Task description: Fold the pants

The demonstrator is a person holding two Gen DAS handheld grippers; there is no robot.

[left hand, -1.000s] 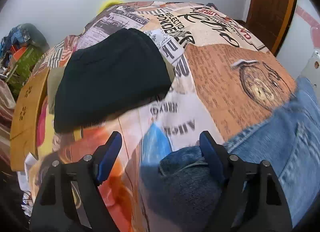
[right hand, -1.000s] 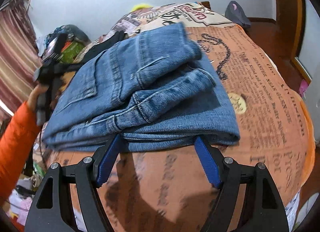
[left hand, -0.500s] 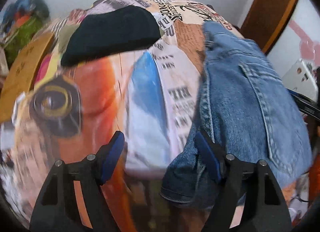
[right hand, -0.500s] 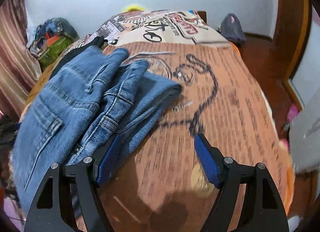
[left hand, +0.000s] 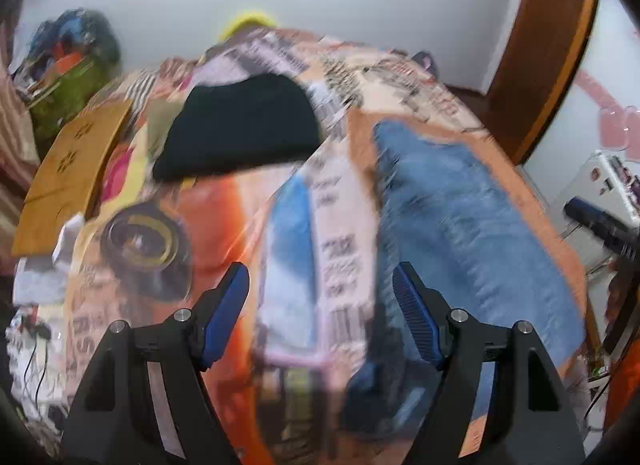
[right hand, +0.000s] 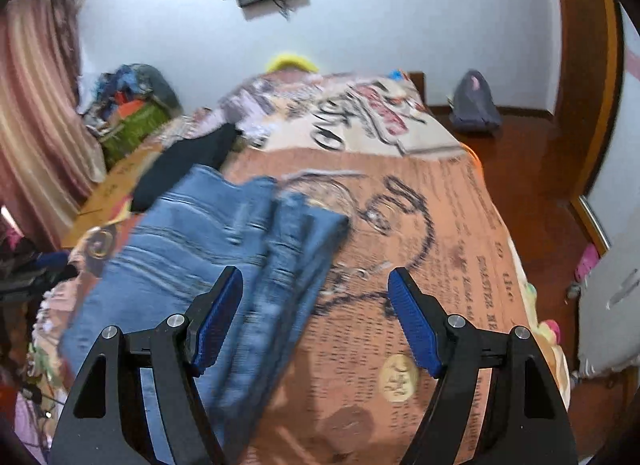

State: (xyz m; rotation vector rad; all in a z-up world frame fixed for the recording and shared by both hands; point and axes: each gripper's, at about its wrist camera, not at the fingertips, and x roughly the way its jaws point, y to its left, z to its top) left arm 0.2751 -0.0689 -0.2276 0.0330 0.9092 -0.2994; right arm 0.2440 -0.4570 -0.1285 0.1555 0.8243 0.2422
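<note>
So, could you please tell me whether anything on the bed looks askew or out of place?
Slightly: the folded jeans lie at a slant on the printed bedspread, their layers fanned out unevenly at the far end. The black garment beyond looks tidy.

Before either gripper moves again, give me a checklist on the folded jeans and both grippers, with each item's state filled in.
1. Left gripper empty: ok, its jaws stand apart with only the bedspread behind them.
2. Right gripper empty: ok, its jaws stand open and press on nothing.
3. Jeans folded into a stack: ok, layered on the bedspread.
4. Jeans lying fully on the bed: cannot tell, the near end is hidden behind the gripper.
5. Jeans apart from the black garment: ok in the left wrist view, a strip of bedspread shows between them.
6. Fold edges neat: cannot tell, both views are blurred.
</note>
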